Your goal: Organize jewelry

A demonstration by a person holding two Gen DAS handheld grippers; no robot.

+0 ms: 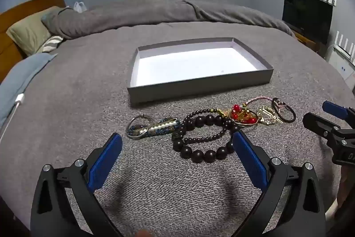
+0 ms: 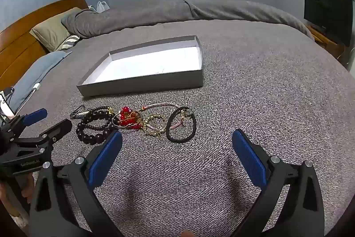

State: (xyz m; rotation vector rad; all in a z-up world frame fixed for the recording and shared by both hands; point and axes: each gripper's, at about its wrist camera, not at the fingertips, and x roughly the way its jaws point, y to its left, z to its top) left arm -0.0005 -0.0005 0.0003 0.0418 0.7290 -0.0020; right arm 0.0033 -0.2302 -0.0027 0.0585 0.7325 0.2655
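Jewelry pile [image 1: 213, 126] strung out left-to-right on the grey bedspread [image 1: 88, 86], just in front of the shallow grey box [image 1: 199, 83], whose long side runs the same way. Big dark bead bracelet [image 1: 204, 137] nearest; black hair tie [image 2: 180, 124] at right end. Left gripper [image 1: 177, 148] & right gripper [image 2: 177, 148] both spread wide, holding nothing, nothing blocking.

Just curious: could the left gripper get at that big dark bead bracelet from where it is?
Probably yes: the left gripper stands wide open with the dark bead bracelet lying on the grey blanket right ahead, nothing between.
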